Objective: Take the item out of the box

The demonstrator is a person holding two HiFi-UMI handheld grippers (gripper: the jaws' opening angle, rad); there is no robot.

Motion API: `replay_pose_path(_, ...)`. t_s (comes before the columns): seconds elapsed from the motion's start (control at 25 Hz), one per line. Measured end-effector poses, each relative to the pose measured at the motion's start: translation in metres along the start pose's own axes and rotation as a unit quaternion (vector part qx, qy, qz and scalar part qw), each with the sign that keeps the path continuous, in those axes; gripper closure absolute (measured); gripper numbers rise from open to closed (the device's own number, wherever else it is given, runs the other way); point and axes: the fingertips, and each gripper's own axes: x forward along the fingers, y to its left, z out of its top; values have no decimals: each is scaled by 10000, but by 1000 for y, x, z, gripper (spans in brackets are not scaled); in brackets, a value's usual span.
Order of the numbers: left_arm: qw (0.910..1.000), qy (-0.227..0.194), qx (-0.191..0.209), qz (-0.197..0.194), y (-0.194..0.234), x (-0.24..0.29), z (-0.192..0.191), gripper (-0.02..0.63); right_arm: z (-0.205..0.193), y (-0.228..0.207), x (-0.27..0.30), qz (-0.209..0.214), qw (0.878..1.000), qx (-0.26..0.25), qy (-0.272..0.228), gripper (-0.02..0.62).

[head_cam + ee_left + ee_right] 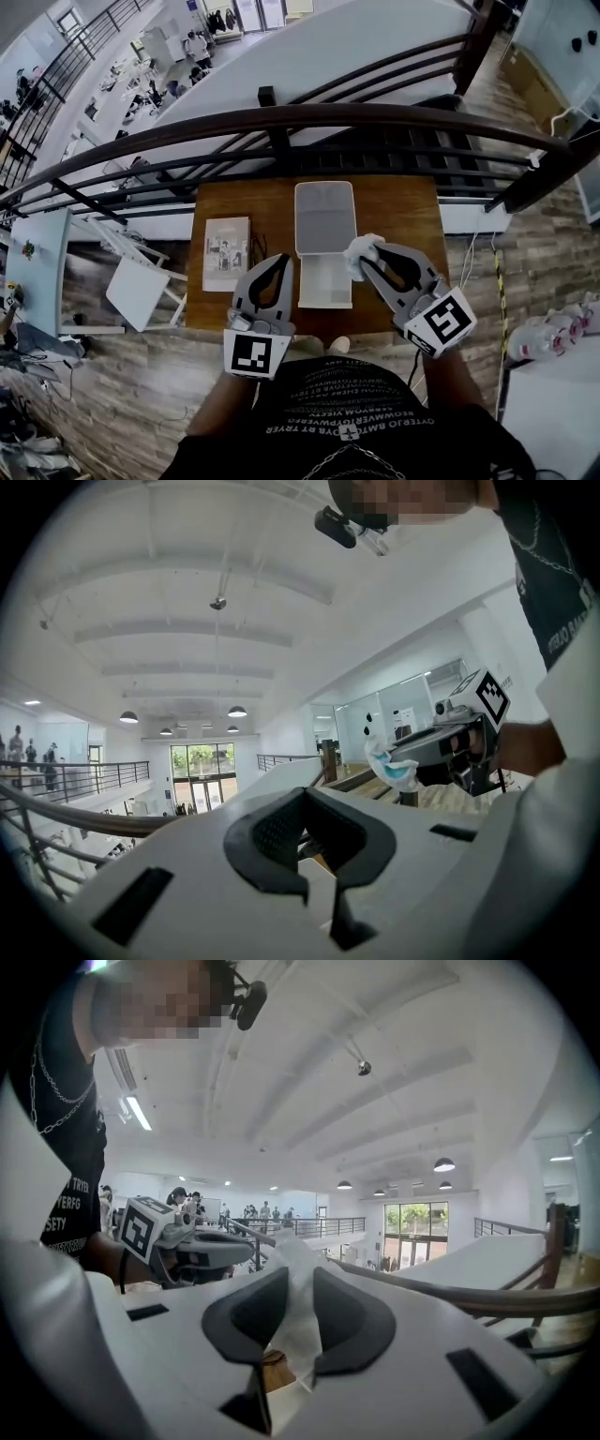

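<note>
**Wrapped item clamped beside the box**

The right claw (pixel 369 256) is clamping a crinkly white wrapped item (pixel 356 251). The open white box (pixel 324 281) is lying just left of it on the wooden table (pixel 408 216). Only the left gripper view is showing the item's blue tint. The left claw (pixel 281 260) is hovering pressed together, empty.

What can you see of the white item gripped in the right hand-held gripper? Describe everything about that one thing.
The white item is a small, crumpled bundle that looks wrapped in thin, translucent plastic, soft and wrinkled. The left gripper view shows a pale blue patch on it. The right hand-held gripper is shut on it, and the wrap bulges out past the pads. It is held up in the air. In the head view it shows over the right edge of the open white box. Nothing else touches it.
</note>
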Motion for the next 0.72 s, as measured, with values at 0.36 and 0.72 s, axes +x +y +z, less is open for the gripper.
replay_pose_path(0.36, 9992, 220, 140, 290, -21, -20, -6, 600, -12, -2, -23, 165, 9997, -9, -152, 522)
replay_pose_path(0.72, 9989, 396, 159, 204, -19, -24, -11, 600, -21, 6, -11, 235, 9996, 115, -77, 522)
